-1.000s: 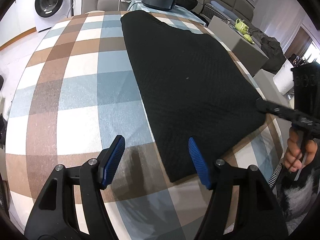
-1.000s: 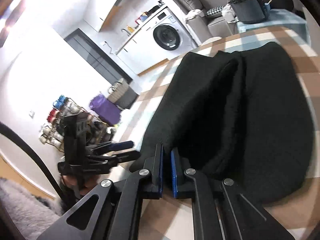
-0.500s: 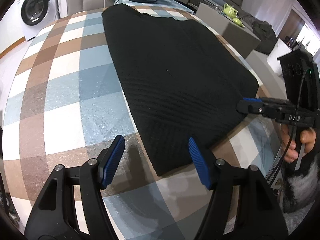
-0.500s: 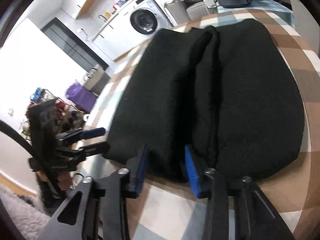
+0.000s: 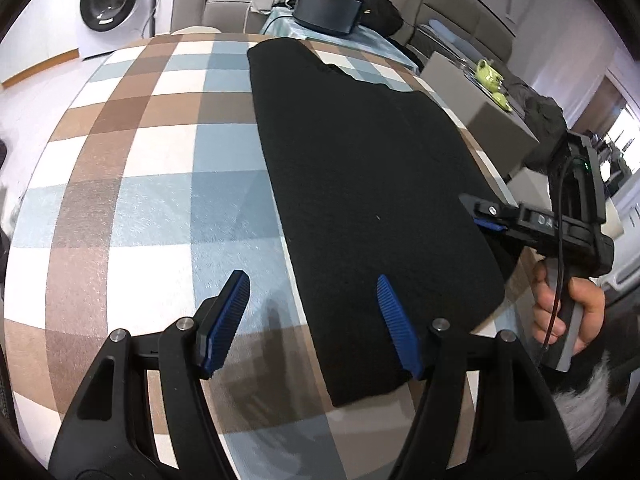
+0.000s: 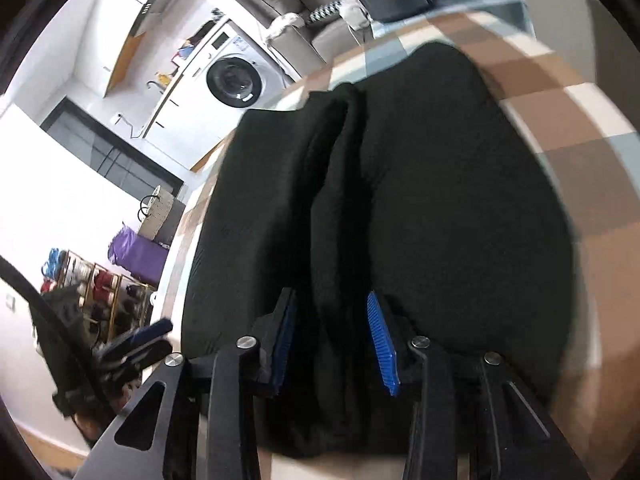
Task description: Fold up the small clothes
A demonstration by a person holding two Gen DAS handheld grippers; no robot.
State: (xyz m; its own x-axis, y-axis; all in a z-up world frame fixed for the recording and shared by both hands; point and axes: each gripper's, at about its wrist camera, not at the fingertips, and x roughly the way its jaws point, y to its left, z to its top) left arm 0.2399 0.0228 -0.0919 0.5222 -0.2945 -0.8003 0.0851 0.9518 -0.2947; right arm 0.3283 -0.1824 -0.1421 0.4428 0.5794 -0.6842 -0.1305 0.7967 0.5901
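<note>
A black knit garment (image 5: 372,184) lies folded lengthwise on the checked tablecloth (image 5: 152,168). My left gripper (image 5: 312,316) is open and empty just above the garment's near left corner, with one finger over the bare cloth and one over the garment. My right gripper (image 6: 332,332) is open over the garment's (image 6: 440,208) right edge, where a raised fold runs between its jaws. The right gripper also shows in the left wrist view (image 5: 486,216) at the garment's right side.
A washing machine (image 5: 108,4) stands beyond the table's far left. A black box (image 5: 328,10) and a sofa sit behind the far edge. A grey cabinet with green teapots (image 5: 488,76) stands to the right. A shoe rack (image 6: 92,284) stands left of the table.
My right gripper has opened and let go of the garment's edge, which now lies on the table. My left gripper stayed open and shifted slightly over the near corner.
</note>
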